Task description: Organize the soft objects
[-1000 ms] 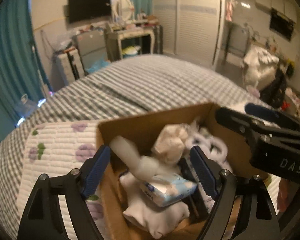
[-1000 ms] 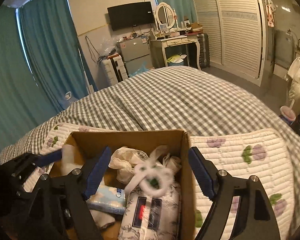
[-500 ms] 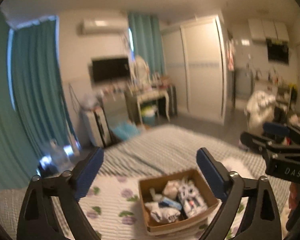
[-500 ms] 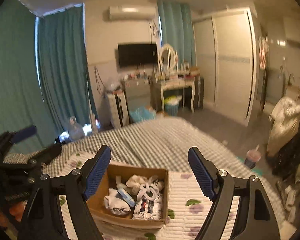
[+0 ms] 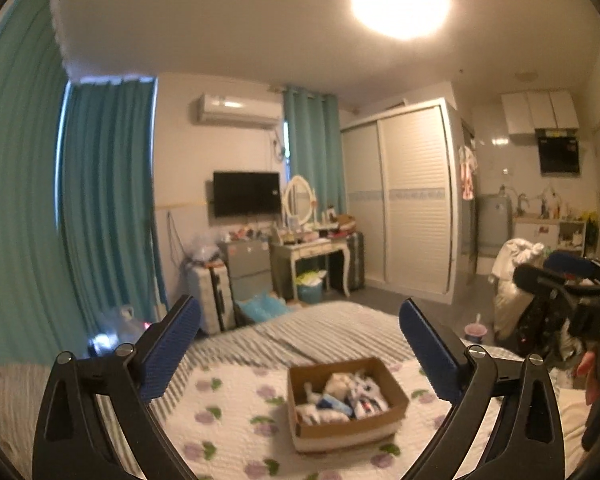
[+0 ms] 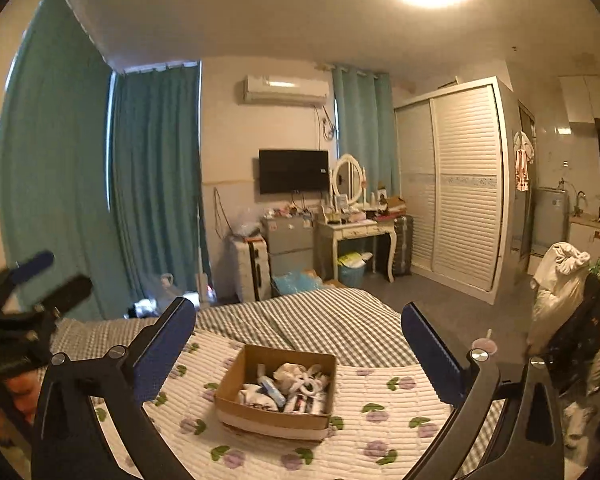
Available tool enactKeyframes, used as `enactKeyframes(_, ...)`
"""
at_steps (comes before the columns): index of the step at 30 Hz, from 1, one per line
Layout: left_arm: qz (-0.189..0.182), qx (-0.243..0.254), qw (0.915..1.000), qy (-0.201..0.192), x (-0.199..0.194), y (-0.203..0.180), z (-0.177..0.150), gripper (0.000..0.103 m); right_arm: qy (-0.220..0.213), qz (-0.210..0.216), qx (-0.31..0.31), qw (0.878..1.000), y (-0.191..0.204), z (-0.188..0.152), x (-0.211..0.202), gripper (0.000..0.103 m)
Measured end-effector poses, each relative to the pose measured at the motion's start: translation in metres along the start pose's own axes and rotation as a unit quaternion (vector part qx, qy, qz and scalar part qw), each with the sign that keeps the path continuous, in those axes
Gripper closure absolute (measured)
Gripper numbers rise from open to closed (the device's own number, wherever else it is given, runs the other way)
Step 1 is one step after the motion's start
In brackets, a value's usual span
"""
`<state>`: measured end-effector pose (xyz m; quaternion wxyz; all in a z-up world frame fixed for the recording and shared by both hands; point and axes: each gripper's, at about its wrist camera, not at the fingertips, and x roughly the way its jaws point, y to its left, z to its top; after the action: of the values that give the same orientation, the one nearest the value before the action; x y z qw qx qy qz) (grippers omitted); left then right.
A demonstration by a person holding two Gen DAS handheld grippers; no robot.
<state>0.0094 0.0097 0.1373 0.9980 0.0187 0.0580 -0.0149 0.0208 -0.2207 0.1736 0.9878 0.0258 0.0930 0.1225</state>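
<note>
A cardboard box (image 5: 396, 402) (image 6: 232, 384) sits on a white quilt with purple flowers (image 5: 228, 416) (image 6: 380, 412) on the bed. It holds several soft items: white cloths (image 5: 312, 412) (image 6: 290, 372), a blue-white tissue pack (image 6: 270, 388) and a patterned packet (image 5: 366, 396). My left gripper (image 5: 300, 350) is open and empty, raised well above and back from the box. My right gripper (image 6: 300, 350) is also open and empty, high above the box. Each gripper shows at the edge of the other's view.
A grey checked bedcover (image 6: 300, 320) lies beyond the quilt. Behind the bed stand a dressing table (image 6: 356, 232), small fridge (image 6: 290, 246), wall TV (image 6: 294, 170), teal curtains (image 6: 156, 184) and a sliding wardrobe (image 6: 456, 184). Clothes are heaped on a chair (image 6: 560, 280) at the right.
Both grippers have pulled up and far back from the box, which was close between the fingers a second ago and is now small and distant. Both stay open and empty.
</note>
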Motion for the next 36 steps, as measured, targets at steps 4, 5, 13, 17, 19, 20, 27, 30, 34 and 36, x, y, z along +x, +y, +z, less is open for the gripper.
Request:
enactKeyframes(4, 0.01, -0.005, 0.9997, 0.021, 0.012, 0.0, -0.044, 0.001, -0.007, -0.018, 0.018, 1.0, -0.003, -0.046, -0.006, 0.0)
enactKeyframes(5, 0.014, -0.004, 0.9996, 0.026, 0.016, -0.001, -0.054, 0.001, -0.007, -0.022, 0.024, 0.999, -0.005, -0.061, -0.002, 0.0)
enactKeyframes(13, 0.029, 0.006, 0.9978, 0.06, 0.038, -0.012, -0.117, 0.002, 0.035, -0.013, 0.012, 0.999, -0.008, -0.145, 0.066, 0.0)
enactKeyframes(17, 0.025, 0.015, 0.9973, 0.068, 0.041, -0.014, -0.122, 0.002, 0.057, -0.006, 0.014, 0.998, -0.008, -0.159, 0.083, 0.0)
enactKeyframes(19, 0.027, 0.01, 0.9969, 0.073, 0.041, -0.011, -0.125, 0.002, 0.061, -0.006, 0.02, 0.998, -0.01, -0.163, 0.086, 0.0)
enactKeyframes(20, 0.028, 0.008, 0.9967, 0.075, 0.042, -0.01, -0.126, 0.002, 0.063, -0.008, 0.021, 0.998, -0.01, -0.165, 0.088, 0.0)
enactKeyframes(27, 0.026, 0.005, 0.9953, 0.093, 0.047, -0.009, -0.134, 0.002, 0.068, -0.01, 0.028, 0.997, -0.014, -0.167, 0.087, 0.0)
enactKeyframes(30, 0.026, 0.0, 0.9949, 0.097, 0.048, -0.008, -0.136, 0.002, 0.065, -0.01, 0.03, 0.997, -0.014, -0.164, 0.085, 0.0)
enactKeyframes(34, 0.025, -0.001, 0.9944, 0.103, 0.047, -0.008, -0.135, 0.002, 0.068, -0.012, 0.03, 0.997, -0.015, -0.165, 0.086, 0.0)
enactKeyframes(36, 0.024, 0.001, 0.9941, 0.106, 0.047, -0.01, -0.135, 0.001, 0.068, -0.013, 0.03, 0.997, -0.015, -0.165, 0.086, 0.0)
